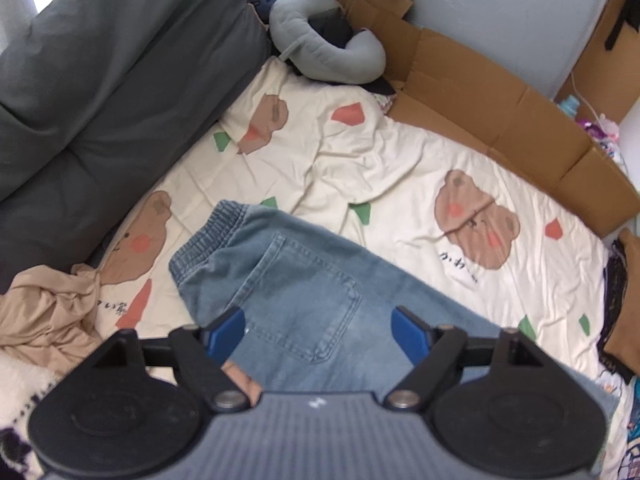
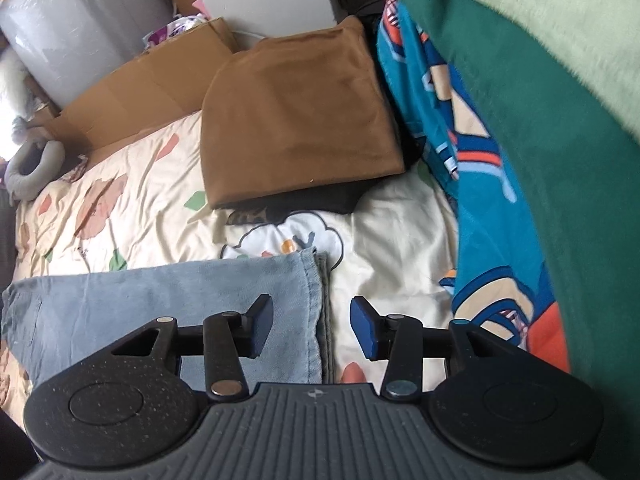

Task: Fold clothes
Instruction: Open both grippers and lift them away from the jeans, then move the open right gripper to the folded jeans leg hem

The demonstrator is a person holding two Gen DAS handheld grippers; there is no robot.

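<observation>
- From my left wrist camera, my left gripper hangs above a bed with its blue-padded jaws spread wide and nothing pinched between them.
- Beneath it lie the blue jeans, flat on the cream bedsheet printed with brown bears; the elastic waistband points toward the upper left of this view and a back pocket faces up.
- A crumpled beige garment sits on the sheet's edge, just beside the jeans' waistband end and apart from my gripper.
- A dark grey duvet fills the left of that view; a grey neck pillow rests at the head of the bed, beside flattened cardboard along the far edge.
- From my right wrist camera, my right gripper is held over the hem end of the jeans, jaws parted and clear of the cloth; the left pad is above the denim, the right pad above bare sheet.
- A folded brown garment lies beyond the hem, on top of a dark one, well clear of the jeans.
- A blue cartoon-print blanket and a green fleece run along the right side.
- A fingertip shows just behind the right gripper's body.
</observation>
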